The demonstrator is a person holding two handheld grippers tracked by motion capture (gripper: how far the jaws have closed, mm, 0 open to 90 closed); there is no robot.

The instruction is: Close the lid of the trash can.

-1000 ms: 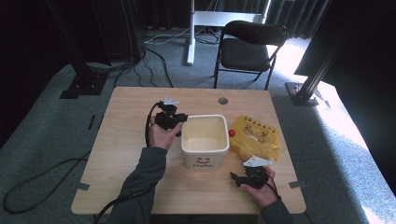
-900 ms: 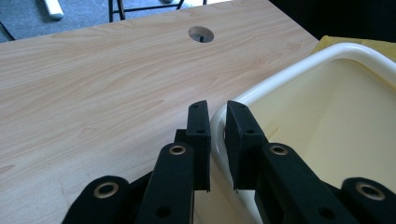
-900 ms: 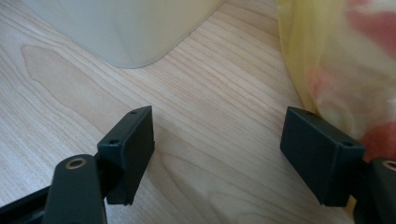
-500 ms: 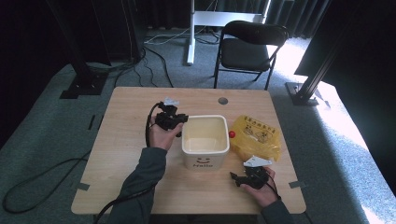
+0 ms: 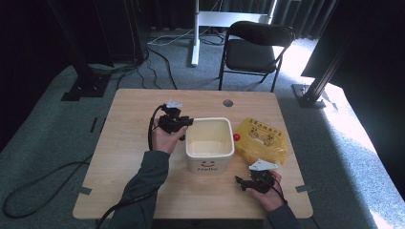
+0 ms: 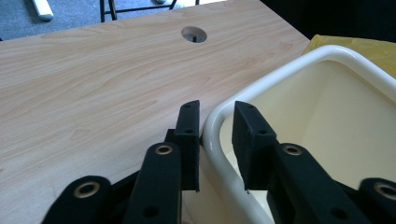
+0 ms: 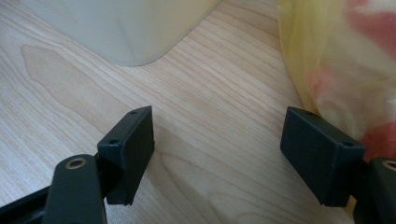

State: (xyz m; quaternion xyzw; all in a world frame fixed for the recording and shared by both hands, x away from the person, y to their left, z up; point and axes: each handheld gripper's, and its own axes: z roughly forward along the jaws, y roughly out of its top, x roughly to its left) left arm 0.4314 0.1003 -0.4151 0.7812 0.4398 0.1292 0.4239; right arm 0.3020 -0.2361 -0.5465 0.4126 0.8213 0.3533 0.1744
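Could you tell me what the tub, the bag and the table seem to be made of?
Tub: cream, smooth and slightly glossy with a rolled rim, probably moulded plastic.
Bag: thin yellow film, translucent and crinkled, likely plastic.
Table: pale wood grain, matt and very even, so perhaps laminate rather than solid wood.
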